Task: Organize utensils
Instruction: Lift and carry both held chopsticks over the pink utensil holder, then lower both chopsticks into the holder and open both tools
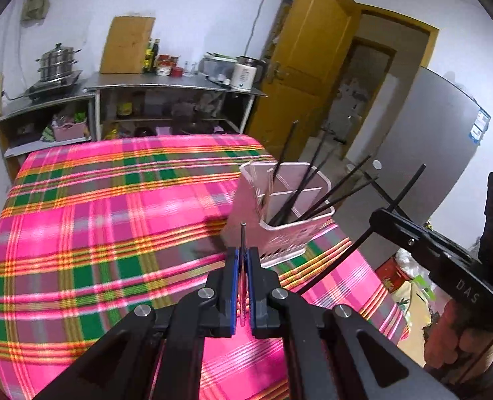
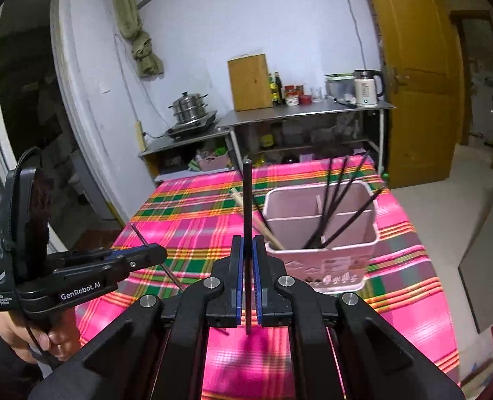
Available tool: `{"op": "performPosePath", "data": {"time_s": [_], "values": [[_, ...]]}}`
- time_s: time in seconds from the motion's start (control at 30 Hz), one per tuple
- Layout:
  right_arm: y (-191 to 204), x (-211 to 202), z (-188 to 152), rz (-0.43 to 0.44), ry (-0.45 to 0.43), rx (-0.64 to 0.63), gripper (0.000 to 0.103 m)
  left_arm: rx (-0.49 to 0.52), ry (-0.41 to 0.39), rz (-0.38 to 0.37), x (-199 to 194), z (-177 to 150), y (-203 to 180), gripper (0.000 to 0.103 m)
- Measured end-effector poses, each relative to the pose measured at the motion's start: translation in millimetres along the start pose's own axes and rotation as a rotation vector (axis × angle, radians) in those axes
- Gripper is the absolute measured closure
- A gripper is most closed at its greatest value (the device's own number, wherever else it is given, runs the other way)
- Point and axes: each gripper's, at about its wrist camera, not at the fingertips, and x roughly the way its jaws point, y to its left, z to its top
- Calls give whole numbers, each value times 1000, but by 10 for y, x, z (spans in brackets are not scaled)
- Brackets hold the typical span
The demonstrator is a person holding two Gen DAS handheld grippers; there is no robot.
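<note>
A pink utensil holder (image 1: 281, 230) (image 2: 323, 243) with dividers stands on the plaid tablecloth and holds several black chopsticks (image 1: 333, 190) (image 2: 343, 210) plus a pale wooden pair (image 2: 256, 220). My left gripper (image 1: 243, 256) is shut on a thin black chopstick (image 1: 243, 236), just left of the holder. In the right wrist view the left gripper (image 2: 159, 255) shows at the left with that chopstick (image 2: 139, 233) through it. My right gripper (image 2: 247, 250) is shut on a black chopstick (image 2: 246, 200), upright, in front of the holder. It shows in the left wrist view (image 1: 383, 215) with its chopstick (image 1: 410, 183).
The table with the pink plaid cloth (image 1: 113, 216) fills the foreground. Behind it stand steel kitchen shelves (image 1: 166, 83) with a steamer pot (image 1: 58, 63), bottles, jars and a kettle (image 2: 366, 88). A yellow door (image 1: 300, 66) and a grey fridge (image 1: 430, 140) are to the right.
</note>
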Motion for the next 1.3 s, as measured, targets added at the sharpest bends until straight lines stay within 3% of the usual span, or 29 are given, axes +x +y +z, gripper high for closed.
{"op": "performPosePath", "data": {"time_s": [0.4,0.73,0.93,1.3], "values": [[-236,-174,427,-46,-112,19,98,38,-61,-45,164,603,-389,99],[-269,-202,727,-60,-197,9,98,43,-119,-41,284,1002,-475,99],[-302,-30,776,-77,-206,4,98,60,-114,-24,460,1044,-490,99],[-358,280,566,-106,-167,-3,98,74,-85,-21,693,917,-453,99]]}}
